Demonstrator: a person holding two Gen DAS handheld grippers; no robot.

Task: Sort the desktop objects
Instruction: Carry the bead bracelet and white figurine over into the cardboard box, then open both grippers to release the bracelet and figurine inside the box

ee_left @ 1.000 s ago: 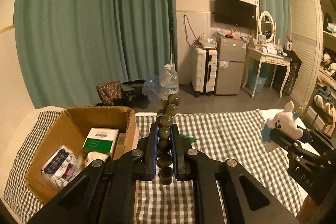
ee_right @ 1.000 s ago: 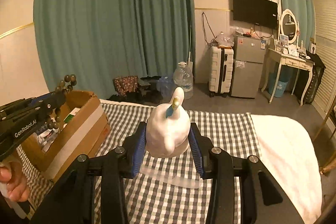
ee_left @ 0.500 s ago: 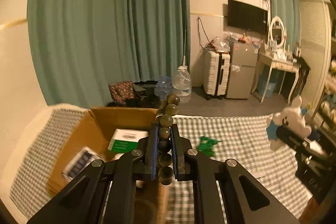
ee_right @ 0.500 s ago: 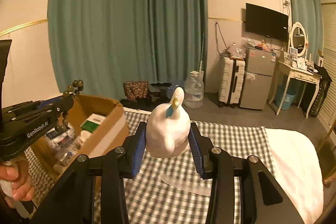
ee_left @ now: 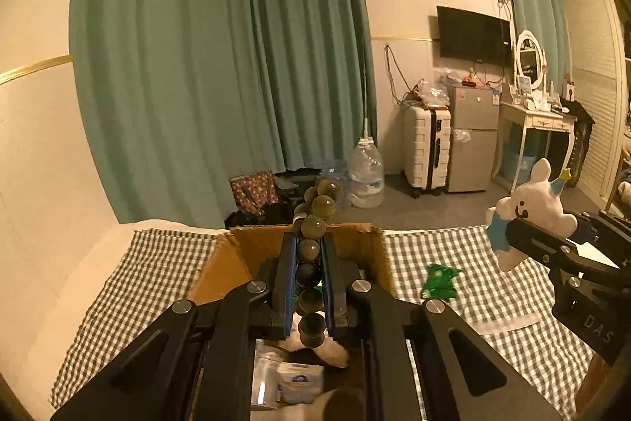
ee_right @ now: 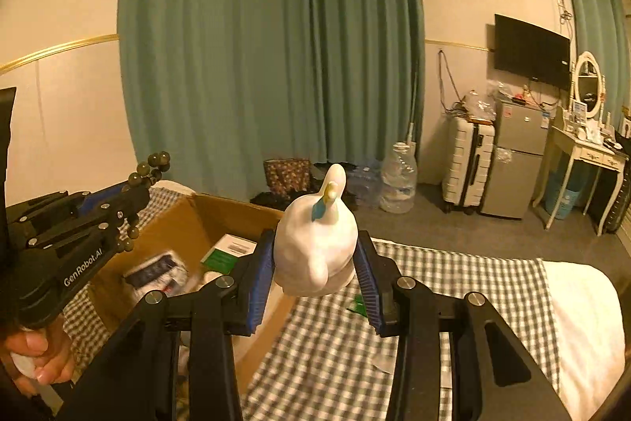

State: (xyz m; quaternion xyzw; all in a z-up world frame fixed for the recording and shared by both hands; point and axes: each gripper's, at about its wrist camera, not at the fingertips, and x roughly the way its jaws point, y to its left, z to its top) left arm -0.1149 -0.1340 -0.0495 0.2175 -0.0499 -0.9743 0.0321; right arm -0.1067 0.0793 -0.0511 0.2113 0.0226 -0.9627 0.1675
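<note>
My left gripper (ee_left: 308,255) is shut on a string of dark green beads (ee_left: 314,226) and holds it over the open cardboard box (ee_left: 240,251); the gripper also shows in the right wrist view (ee_right: 136,198), at the box's left side. My right gripper (ee_right: 315,263) is shut on a white plush toy (ee_right: 315,243) with a small blue and yellow hat, held above the box's right edge (ee_right: 236,210). The toy also shows at the right of the left wrist view (ee_left: 530,208). The box holds a green and white carton (ee_right: 228,251) and plastic-wrapped packs (ee_right: 155,269).
A checked cloth (ee_left: 493,287) covers the table. A green packet (ee_left: 439,279) and a clear flat sleeve (ee_left: 504,322) lie on it right of the box. Beyond the table stand green curtains, a water jug (ee_left: 366,176), a suitcase and a small fridge.
Both grippers moved left toward the box. The left one now hangs the beads over the box's inside; the right one brought the plush toy to the box's right edge.
</note>
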